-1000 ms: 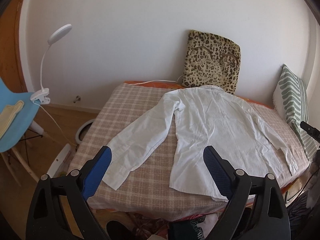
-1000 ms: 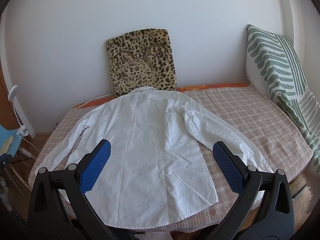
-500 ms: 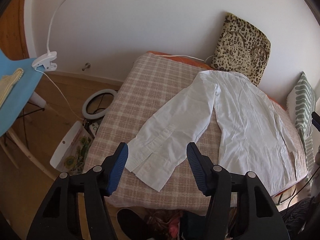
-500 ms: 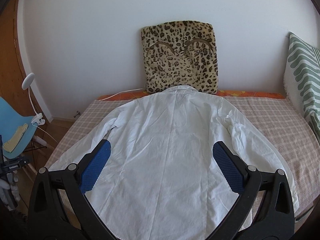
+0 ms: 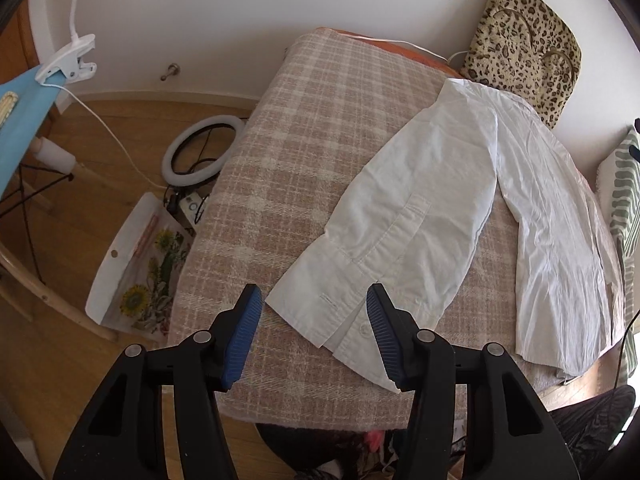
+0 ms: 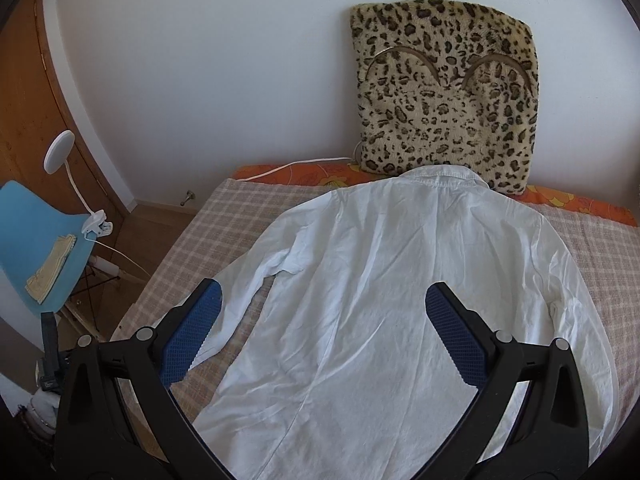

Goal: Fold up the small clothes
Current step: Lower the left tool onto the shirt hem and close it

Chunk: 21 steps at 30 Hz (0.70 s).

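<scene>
The white shirt (image 5: 432, 208) lies face down on the checked bed cover (image 5: 312, 128), its sleeve running away from the cuff (image 5: 344, 316), which lies between the closing jaws of the left gripper (image 5: 314, 336), untouched. The right gripper (image 6: 320, 336), jaws spread and empty, hovers over the shirt's back, so the left is nearer the sleeve

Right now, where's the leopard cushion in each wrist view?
Left wrist: leopard cushion at top right, against the wall, beyond the white shirt.
Right wrist: leopard cushion at upper centre-right, just behind the shirt's collar.
Shared landmark: white clip lamp on the blue chair.
</scene>
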Motion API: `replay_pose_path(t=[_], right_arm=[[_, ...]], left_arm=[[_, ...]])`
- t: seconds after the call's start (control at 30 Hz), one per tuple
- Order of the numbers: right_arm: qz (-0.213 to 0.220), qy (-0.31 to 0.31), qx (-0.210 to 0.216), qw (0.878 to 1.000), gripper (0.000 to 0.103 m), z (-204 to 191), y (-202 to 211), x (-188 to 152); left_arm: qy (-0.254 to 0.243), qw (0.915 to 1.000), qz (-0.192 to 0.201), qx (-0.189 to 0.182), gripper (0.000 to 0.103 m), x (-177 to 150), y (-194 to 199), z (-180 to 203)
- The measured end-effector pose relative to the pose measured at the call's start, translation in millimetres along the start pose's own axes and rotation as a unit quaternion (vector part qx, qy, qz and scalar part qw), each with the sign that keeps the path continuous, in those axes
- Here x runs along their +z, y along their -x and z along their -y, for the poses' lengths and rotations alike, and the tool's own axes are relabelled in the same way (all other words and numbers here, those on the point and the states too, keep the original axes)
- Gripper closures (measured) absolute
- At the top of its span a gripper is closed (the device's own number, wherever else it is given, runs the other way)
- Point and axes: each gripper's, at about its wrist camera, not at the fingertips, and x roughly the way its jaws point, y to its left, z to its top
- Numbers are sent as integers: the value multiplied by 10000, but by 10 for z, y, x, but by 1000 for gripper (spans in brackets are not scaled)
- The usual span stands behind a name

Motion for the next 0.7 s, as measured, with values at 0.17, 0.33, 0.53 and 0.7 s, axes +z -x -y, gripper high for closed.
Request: replay_pose_path(t=[0.17,0.33,0.53,0.7], right_arm=[[-365,197,334,9986,0,-291,-471,329],[-931,198,495,9942,0,-427,-941,485],[-1446,-14,427,9886,3,-432,-1490,610],[-1820,94,165,9831,8,-512,-1986,725]], left_arm=[[-267,9995,24,181,57,39,-82,-26],[-443,9988,-130,166,57,56,-213,-22],[-767,9968,-143,192,74,11,-315,85],[-914,9957,18,162,95,-9,-313,165]])
